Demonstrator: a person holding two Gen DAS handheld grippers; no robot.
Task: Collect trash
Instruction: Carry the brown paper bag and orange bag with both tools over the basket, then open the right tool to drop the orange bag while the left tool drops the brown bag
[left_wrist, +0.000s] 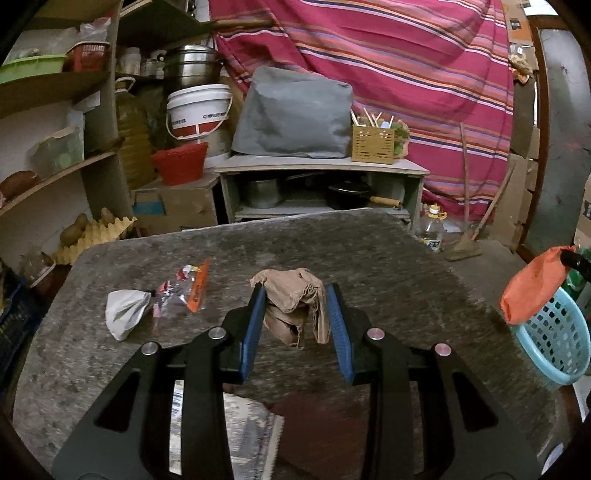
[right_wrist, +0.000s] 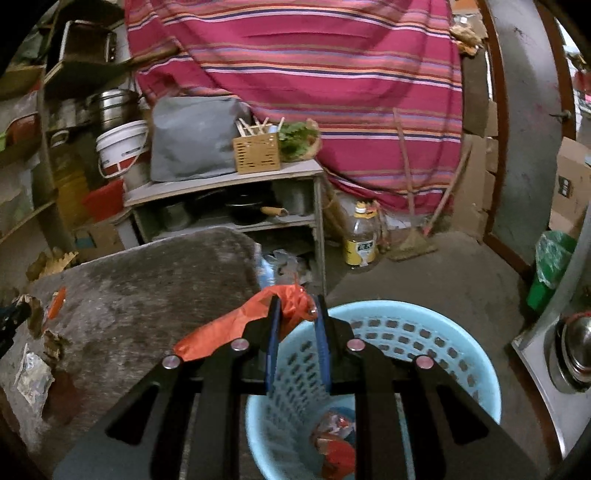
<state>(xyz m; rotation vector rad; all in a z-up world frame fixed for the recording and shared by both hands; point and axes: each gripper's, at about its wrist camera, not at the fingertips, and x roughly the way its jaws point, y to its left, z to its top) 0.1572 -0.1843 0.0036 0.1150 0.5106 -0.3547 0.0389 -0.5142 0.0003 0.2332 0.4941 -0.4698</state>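
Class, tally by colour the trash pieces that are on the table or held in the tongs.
Brown crumpled paper, in left tongs: 1
Orange bag, in right tongs: 1
White wad: 1
Clear wrappers with red or orange print: 2
Total: 5

It looked like a home storeroom or rough kitchen: shelves (left_wrist: 55, 177) held a steel pot (left_wrist: 192, 64) and bucket (left_wrist: 199, 110), pans sat under a small cabinet (left_wrist: 321, 168), and a striped cloth (left_wrist: 388, 74) hung behind
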